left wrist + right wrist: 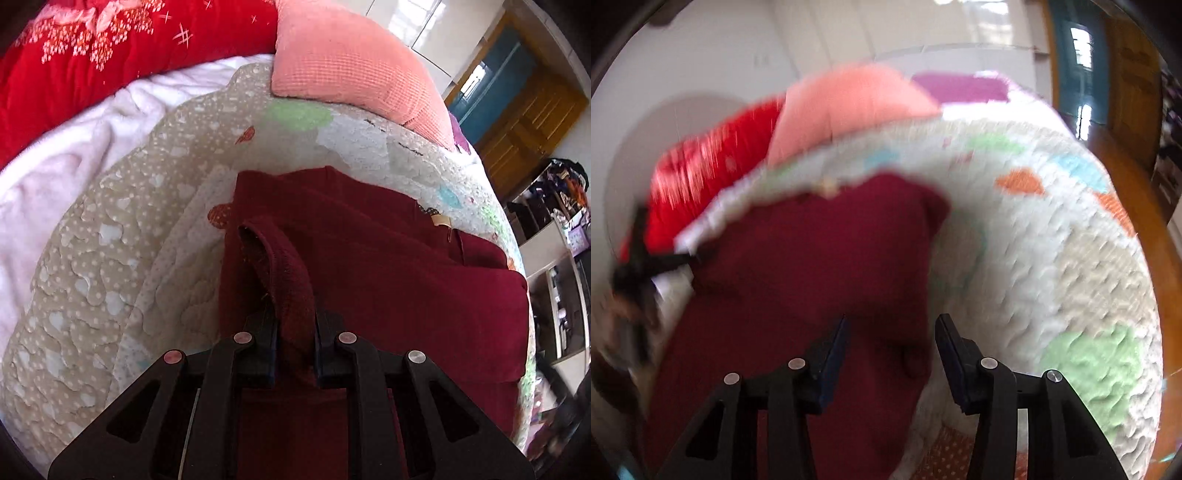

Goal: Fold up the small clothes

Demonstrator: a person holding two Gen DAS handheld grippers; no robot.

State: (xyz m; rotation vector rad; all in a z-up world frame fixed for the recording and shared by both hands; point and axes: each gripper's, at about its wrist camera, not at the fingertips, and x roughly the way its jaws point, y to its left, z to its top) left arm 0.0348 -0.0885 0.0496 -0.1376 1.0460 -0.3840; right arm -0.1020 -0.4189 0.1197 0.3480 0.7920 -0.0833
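Between your left hand-held gripper's [294, 334] jaws: ribbed hem of the maroon garment [369, 266], clenched, rest lying ahead on the bed quilt [110, 258]. Right hand-held gripper [891, 354] released. Thin grip; hem could slip mid-fold.

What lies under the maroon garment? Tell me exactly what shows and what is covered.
The maroon garment lies on the patterned quilt, which shows on all sides of it. The quilt directly beneath is covered. The left tool pinches a ribbed hem; the right tool is open.
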